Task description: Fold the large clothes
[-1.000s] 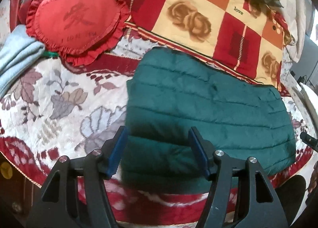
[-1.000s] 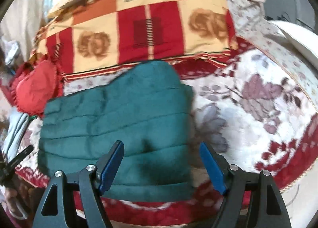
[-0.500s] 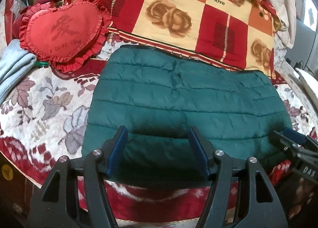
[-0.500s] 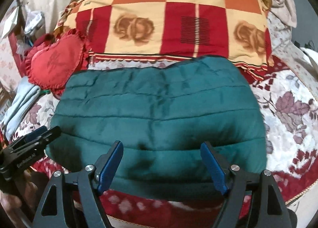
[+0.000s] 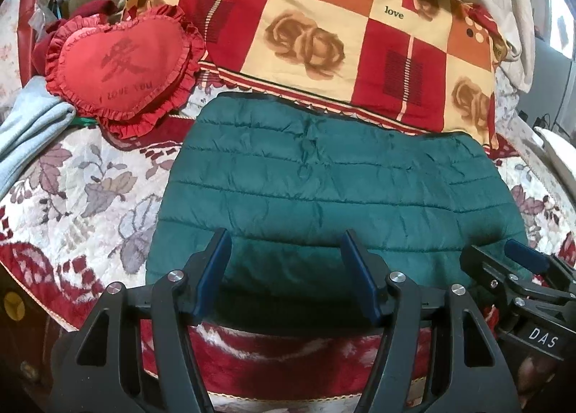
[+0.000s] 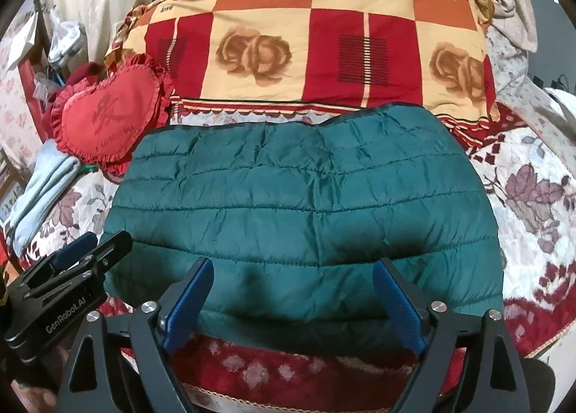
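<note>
Left wrist view first: the green jacket [image 5: 334, 189] lies flat and folded on the floral bedspread [image 5: 72, 197], its quilted seams running left to right. The left gripper [image 5: 286, 276] hangs over the jacket's near edge, jaws parted, blue pads clear of the fabric, nothing pinched between them. Far behind sits the checked quilt [image 5: 324, 31] in red, orange and cream, its near border just beside the jacket's far edge. To the far left, the red heart cushion [image 5: 118, 63] with its frilled rim, and beside it a pale blue garment [image 5: 28, 125] at the left edge. Low on the right, the right gripper [image 5: 504, 261] pokes in at the jacket's near right corner.

Over to the right wrist view: same jacket [image 6: 306, 204], filling the middle of the bed. The right gripper [image 6: 293, 292] is over the near edge and its jaws are opening, wide apart, jacket below but nothing gripped. The left gripper [image 6: 93, 251] shows at the near left corner of the jacket, seen side-on. Heart cushion [image 6: 104, 125] far left, quilt [image 6: 306, 53] across the far side, bedspread [image 6: 532, 197] out to the right.
</note>
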A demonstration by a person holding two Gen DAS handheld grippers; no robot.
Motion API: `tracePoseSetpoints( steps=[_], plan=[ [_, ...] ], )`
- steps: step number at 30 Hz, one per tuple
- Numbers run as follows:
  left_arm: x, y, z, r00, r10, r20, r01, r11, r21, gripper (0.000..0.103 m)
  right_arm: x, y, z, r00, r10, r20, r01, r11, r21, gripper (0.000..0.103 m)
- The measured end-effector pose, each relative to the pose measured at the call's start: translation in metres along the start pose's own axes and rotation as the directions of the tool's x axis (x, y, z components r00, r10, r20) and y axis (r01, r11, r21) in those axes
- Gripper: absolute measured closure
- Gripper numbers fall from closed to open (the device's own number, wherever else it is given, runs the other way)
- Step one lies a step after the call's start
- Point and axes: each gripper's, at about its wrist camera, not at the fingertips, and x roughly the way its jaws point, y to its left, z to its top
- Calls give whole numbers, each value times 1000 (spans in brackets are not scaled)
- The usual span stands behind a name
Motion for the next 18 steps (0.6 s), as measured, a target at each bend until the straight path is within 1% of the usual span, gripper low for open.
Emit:
tracePoseSetpoints(
  steps=[4, 9, 14, 18],
  plan=[
    [-3, -8, -3, 1000, 15, 11, -15, 999, 28, 39, -2, -2, -1, 1000, -14, 1, 14, 1000, -5, 13],
    [-3, -8, -3, 1000, 9, 10, -9, 1000, 16, 39, -4, -7, -1, 1000, -19, 11, 19, 1000, 14, 11],
    [-4, -12, -3, 1000, 24, 11, -25, 999, 33, 39, -2, -9, -4, 1000, -15, 6, 15, 999, 30, 9],
    [-8, -16, -5, 998, 49, 32, -51, 997, 51, 39, -3, -10, -4, 1000, -9, 11, 9, 999, 33, 9]
  ],
)
